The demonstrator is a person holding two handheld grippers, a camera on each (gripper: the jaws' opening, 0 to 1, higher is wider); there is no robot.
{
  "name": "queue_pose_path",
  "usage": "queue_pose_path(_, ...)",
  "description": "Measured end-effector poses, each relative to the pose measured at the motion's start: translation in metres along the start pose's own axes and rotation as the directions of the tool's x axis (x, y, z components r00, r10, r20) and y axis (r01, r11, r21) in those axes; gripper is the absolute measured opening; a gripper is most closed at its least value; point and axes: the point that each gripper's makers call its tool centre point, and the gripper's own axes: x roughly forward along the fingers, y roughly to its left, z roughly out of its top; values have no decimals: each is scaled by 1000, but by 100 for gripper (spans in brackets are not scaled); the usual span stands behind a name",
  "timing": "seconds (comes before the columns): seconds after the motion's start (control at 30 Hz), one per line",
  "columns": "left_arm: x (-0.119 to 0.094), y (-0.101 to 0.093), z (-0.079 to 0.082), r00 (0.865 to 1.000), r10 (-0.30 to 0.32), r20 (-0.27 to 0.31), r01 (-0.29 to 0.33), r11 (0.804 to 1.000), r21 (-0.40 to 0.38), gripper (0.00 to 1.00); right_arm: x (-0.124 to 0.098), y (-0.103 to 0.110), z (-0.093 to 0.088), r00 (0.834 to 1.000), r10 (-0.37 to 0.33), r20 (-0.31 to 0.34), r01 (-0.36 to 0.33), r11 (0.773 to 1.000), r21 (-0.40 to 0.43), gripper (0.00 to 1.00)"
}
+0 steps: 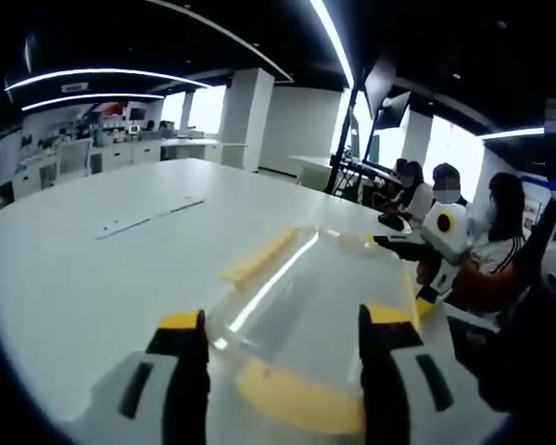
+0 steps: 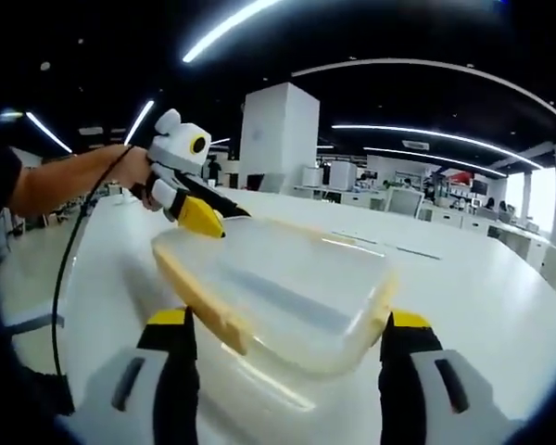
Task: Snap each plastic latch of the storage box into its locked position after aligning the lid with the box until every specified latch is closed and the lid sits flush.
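While both grippers' jaws stand spread, one storage box (image 2: 278, 297) shows three yellow latches.

The storage box (image 2: 287, 297) is clear plastic with pale yellow latches (image 1: 259, 257). Each hand-held gripper (image 1: 283, 338) is white with black jaws tipped yellow. The tabletop (image 1: 93, 278) is plain white.

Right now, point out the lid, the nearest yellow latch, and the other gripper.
lid (image 2: 278, 287): right gripper view, clear top panel.
yellow latch (image 1: 296, 399): left gripper view, flap between the fingers.
left gripper (image 2: 204, 218): right gripper view, yellow tip.
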Motion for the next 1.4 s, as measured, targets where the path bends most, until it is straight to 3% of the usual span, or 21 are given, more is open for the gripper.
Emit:
queue_pose_path(0.3, 1, 1, -1, 1000, 3, 5, -3, 1000, -11, 65, -6, 3, -1, 1000, 27, 17, -26, 997, -74, 80)
queue_pose_path(0.33, 0, 1, -1, 1000, 5, 11, -5, 1000, -10, 62, -7, 3, -1, 999, 29, 16, -27, 997, -79, 79)
queue_pose_path(0.37, 0, 7, 5, 998, 39, 57, -38, 999, -20, 58, -9, 3, 0, 999, 41, 28, -39, 995, -88, 78)
queue_pose_path(0.47, -5, 10, 4, 996, 37, 84, -37, 999, -6, 51, -10, -4, 3, 997, 60, 41, -54, 989, -135, 78)
queue_pose_path(0.6, -9, 10, 10, 990, 20, 139, -33, 995, 94, 45, -12, -7, 8, 995, 90, 41, -82, 984, -159, 79)
queue_pose_path(0.63, -11, 14, 10, 988, 35, 148, -48, 995, 86, 40, -13, -8, 11, 994, 100, 52, -89, 981, -172, 79)
queue_pose_path(0.67, -13, 10, 18, 980, 7, 197, -18, 998, 53, 38, -14, -7, 13, 993, 105, 59, -94, 980, -175, 80)
queue_pose_path(0.7, -13, 9, 20, 978, 2, 211, -11, 999, 43, 38, -15, -7, 15, 992, 111, 68, -97, 979, -179, 82)
queue_pose_path(0.73, -18, 8, 29, 964, -6, 265, 2, 1000, 17, 40, -16, -7, 16, 990, 118, 70, -104, 978, -181, 85)
queue_pose_path(0.77, -20, 9, 32, 960, 0, 281, -6, 1000, 20, 42, -17, -5, 15, 989, 139, 57, -126, 973, -193, 87)
queue_pose_path(0.83, -23, 7, 33, 962, 8, 274, -23, 999, 50, 45, -17, -5, 13, 987, 158, 38, -144, 959, -242, 90)
queue_pose_path(0.9, -25, 3, 33, 965, 8, 262, -27, 997, 68, 45, -17, -12, 13, 986, 168, 1, -157, 925, -347, 91)
queue_pose_path(0.97, -27, -1, 33, 964, 4, 265, -24, 997, 74, 45, -17, -13, 12, 984, 176, -21, -170, 906, -389, 92)
queue_pose_path(1.03, -29, -3, 31, 965, 28, 262, -63, 990, 124, 46, -18, -13, 11, 974, 215, -72, -224, 858, -461, 93)
queue_pose_path(1.13, -30, -6, 21, 968, 53, 246, -94, 983, 156, 54, -23, -3, 11, 949, 289, -125, -308, 773, -554, 95)
queue_pose_path(1.17, -32, -9, 16, 968, 51, 244, -91, 984, 155, 55, -24, -3, 11, 940, 304, -158, -336, 735, -588, 96)
queue_pose_path(1.23, -35, -14, 13, 967, 50, 248, -90, 984, 153, 54, -24, -6, 13, 932, 312, -186, -358, 698, -621, 96)
queue_pose_path(1.27, -36, -15, 12, 967, 55, 250, -96, 983, 155, 54, -25, -4, 15, 919, 338, -205, -387, 666, -638, 96)
queue_pose_path(1.37, -43, -19, 6, 965, 88, 246, -133, 976, 172, 54, -25, -5, 14, 885, 381, -267, -457, 607, -650, 96)
queue_pose_path(1.4, -44, -20, 5, 965, 96, 245, -143, 973, 180, 54, -24, -6, 14, 868, 399, -295, -487, 566, -666, 96)
